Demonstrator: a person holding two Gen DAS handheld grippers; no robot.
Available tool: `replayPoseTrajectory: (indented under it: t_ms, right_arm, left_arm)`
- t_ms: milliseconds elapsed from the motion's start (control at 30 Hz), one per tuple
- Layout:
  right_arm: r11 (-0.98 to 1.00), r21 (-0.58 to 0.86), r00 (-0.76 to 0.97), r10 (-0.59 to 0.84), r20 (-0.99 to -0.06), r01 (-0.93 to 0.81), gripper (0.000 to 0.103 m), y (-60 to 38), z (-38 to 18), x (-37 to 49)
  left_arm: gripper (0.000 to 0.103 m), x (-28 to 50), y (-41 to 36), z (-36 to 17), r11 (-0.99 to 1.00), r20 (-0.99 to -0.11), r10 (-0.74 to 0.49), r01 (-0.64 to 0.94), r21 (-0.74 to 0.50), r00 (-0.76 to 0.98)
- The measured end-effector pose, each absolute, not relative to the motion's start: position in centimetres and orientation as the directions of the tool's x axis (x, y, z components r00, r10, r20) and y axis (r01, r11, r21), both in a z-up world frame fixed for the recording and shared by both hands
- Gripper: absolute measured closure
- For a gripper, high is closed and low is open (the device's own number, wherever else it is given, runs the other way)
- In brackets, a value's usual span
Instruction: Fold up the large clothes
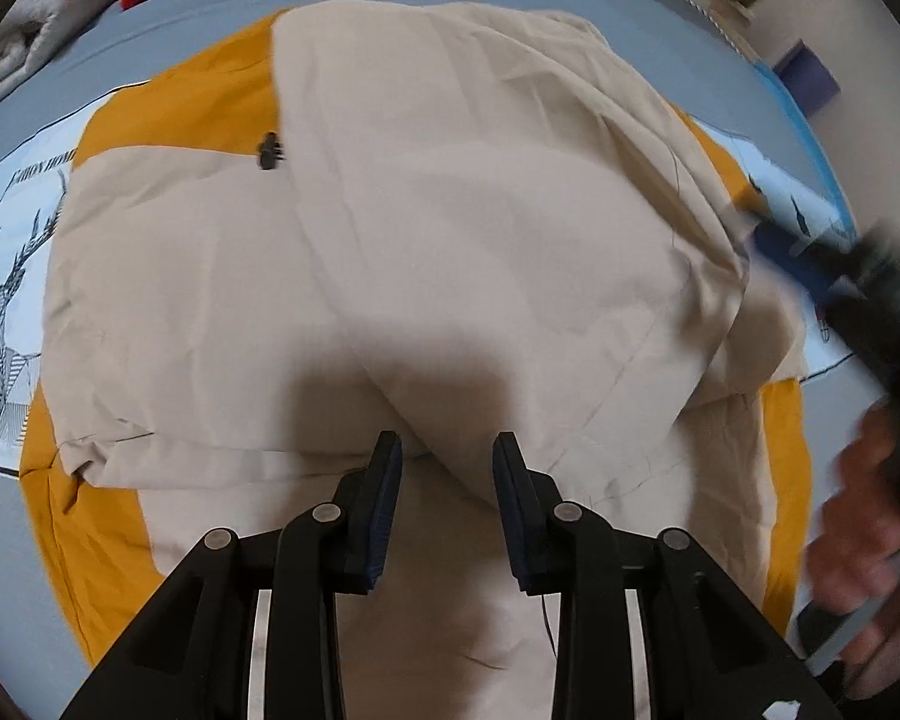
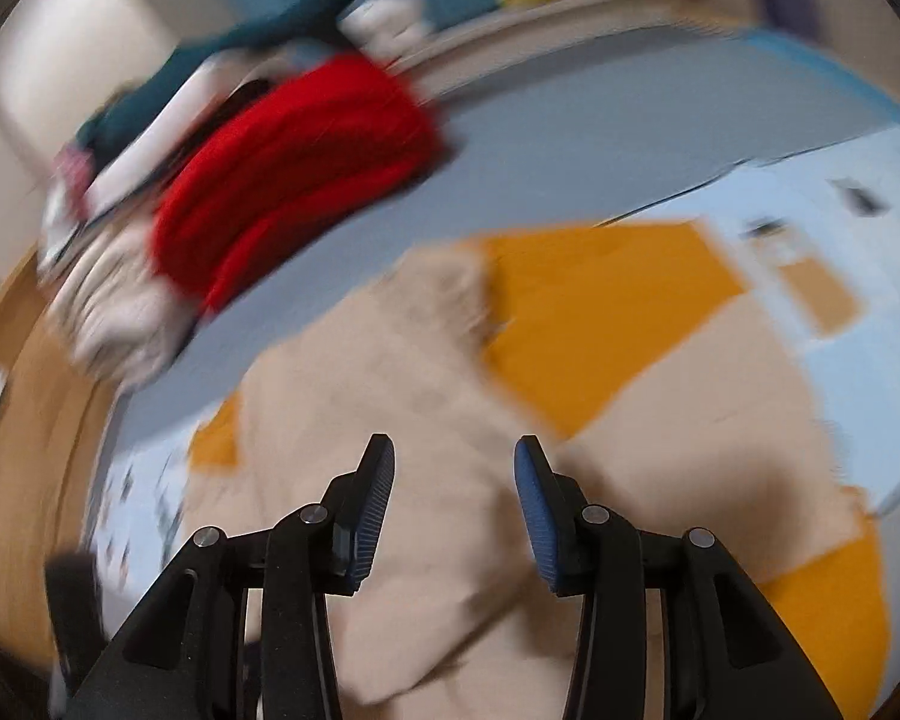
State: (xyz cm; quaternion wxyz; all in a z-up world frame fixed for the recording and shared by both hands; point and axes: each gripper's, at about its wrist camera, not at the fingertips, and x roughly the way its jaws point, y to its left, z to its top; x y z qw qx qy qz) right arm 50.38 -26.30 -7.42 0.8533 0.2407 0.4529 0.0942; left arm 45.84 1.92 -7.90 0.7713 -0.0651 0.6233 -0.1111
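- Beige garment (image 1: 426, 252), partly folded, spread across the middle of the bed (image 1: 660, 36) on an orange and pale-blue printed cover (image 1: 150, 108); long axis running from the near edge toward the far edge.
- Left gripper (image 1: 447, 450) above the garment's near part, jaws spread, pinching nothing.
- Right gripper (image 2: 455, 456) over the beige cloth, jaws apart and empty; view blurred.
- Red clothing (image 2: 294, 180) heaped toward the bed's far edge.

Soft even light, fisheye-bent edges; right wrist view heavily motion-blurred.
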Motion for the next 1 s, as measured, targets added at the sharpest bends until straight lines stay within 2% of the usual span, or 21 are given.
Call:
replayPoseTrajectory:
  t_ms: [67,133,200,267,333,400,467,533,667,767,833,900,967,1000]
  right_arm:
    - [0.875,0.482,0.413,0.422,-0.807,0.047,0.06,-24.9,-10.8,51.2]
    - [0.9,0.423,0.282,0.382,-0.88,0.103,0.06,-24.7,-14.4,51.0]
    - [0.909,0.403,0.315,0.353,-0.881,0.107,0.06,-24.8,-14.1,50.3]
    - [0.938,0.345,0.393,0.305,-0.867,0.032,0.06,-23.7,-11.7,49.4]
    - [0.933,0.359,0.44,0.338,-0.832,-0.038,0.06,-22.5,-10.2,48.3]
    - [0.922,0.374,0.369,0.384,-0.846,-0.102,0.06,-20.9,-10.9,47.6]
    - [0.949,0.3,0.248,0.315,-0.916,-0.099,0.06,-19.9,-13.2,46.6]
    - [0.95,0.308,0.282,0.309,-0.908,-0.05,0.06,-21.0,-12.0,45.6]
    - [0.961,0.261,0.507,0.27,-0.819,-0.091,0.06,-23.7,-3.7,42.2]
    - [0.975,0.204,0.708,0.209,-0.675,-0.093,0.06,-27.1,4.6,37.2]
    - [0.976,0.206,0.782,0.179,-0.597,-0.067,0.06,-29.2,8.7,33.8]
    - [0.973,0.23,0.823,0.161,-0.544,-0.038,0.06,-31.2,11.2,29.7]
    - [0.966,0.259,0.834,0.154,-0.529,-0.014,0.061,-34.1,11.9,24.9]
    - [0.966,0.26,0.829,0.15,-0.538,-0.006,0.069,-34.7,11.9,23.4]
  left_arm:
    - [0.075,46.0,4.1,-6.5,0.964,-0.941,-0.263,0.087,-0.25,0.213]
    - [0.075,45.7,5.0,-5.5,0.965,-0.936,-0.259,0.088,-0.245,0.239]
    - [0.075,45.5,5.9,-4.6,0.966,-0.928,-0.259,0.074,-0.248,0.267]
    - [0.075,45.0,6.7,-3.6,0.963,-0.915,-0.269,0.06,-0.263,0.299]
    - [0.075,44.3,7.6,-2.8,0.961,-0.903,-0.274,0.057,-0.271,0.331]
    - [0.075,43.3,8.2,-1.7,0.964,-0.885,-0.261,0.055,-0.26,0.385]
    - [0.077,42.2,8.4,-0.6,0.967,-0.865,-0.25,0.063,-0.248,0.436]
    - [0.078,40.6,9.3,1.1,0.971,-0.835,-0.236,0.078,-0.228,0.497]
    - [0.08,37.0,10.2,4.5,0.976,-0.768,-0.215,0.112,-0.185,0.603]
    - [0.08,33.3,12.4,6.8,0.977,-0.732,-0.209,0.107,-0.185,0.649]
    - [0.081,30.2,13.9,8.0,0.976,-0.707,-0.209,0.096,-0.196,0.676]
    - [0.081,26.5,15.3,8.4,0.975,-0.698,-0.207,0.084,-0.206,0.685]
    - [0.088,22.4,16.5,7.7,0.978,-0.709,-0.196,0.08,-0.194,0.677]
    - [0.089,20.0,17.1,6.5,0.981,-0.732,-0.184,0.072,-0.183,0.656]
